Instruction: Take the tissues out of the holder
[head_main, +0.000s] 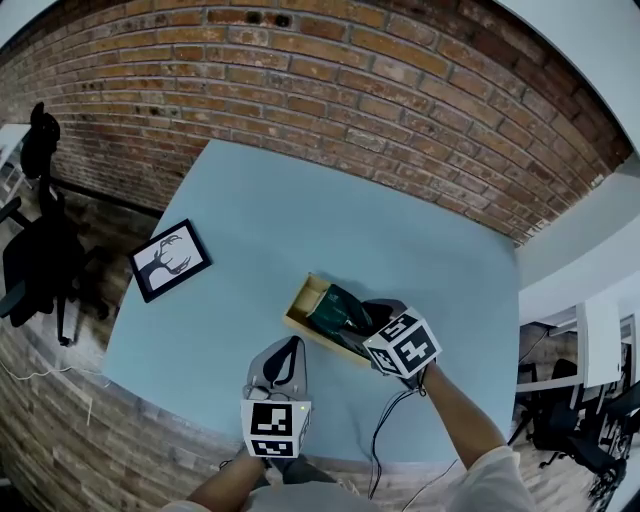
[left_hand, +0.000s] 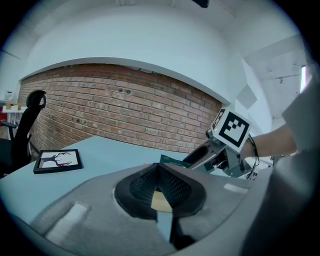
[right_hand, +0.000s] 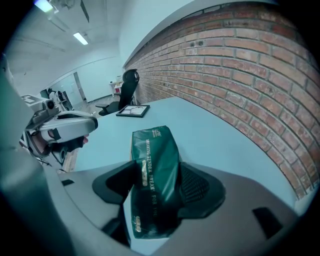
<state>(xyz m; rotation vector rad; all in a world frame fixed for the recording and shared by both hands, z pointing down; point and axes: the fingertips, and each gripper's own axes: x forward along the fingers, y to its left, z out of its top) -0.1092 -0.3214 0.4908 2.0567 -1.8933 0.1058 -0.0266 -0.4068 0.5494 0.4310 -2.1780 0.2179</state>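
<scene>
A dark green tissue pack (head_main: 335, 305) sticks up from the right half of a shallow wooden holder (head_main: 300, 300) on the light blue table (head_main: 250, 230). My right gripper (head_main: 347, 313) is shut on it: in the right gripper view the pack (right_hand: 152, 150) stands between both black pads of the right gripper (right_hand: 155, 172). My left gripper (head_main: 292, 345) hovers just in front of the holder, shut and holding nothing. In the left gripper view, the left gripper (left_hand: 160, 169) has its tips together, with the holder (left_hand: 161, 202) glimpsed behind them and the pack's edge (left_hand: 172, 160) beyond.
A black-framed deer picture (head_main: 170, 260) lies on the table's left side. The table's near edge runs just below the grippers, with a black cable (head_main: 385, 430) hanging there. A brick wall (head_main: 400, 90) runs behind the table. A black office chair (head_main: 40, 230) stands at far left.
</scene>
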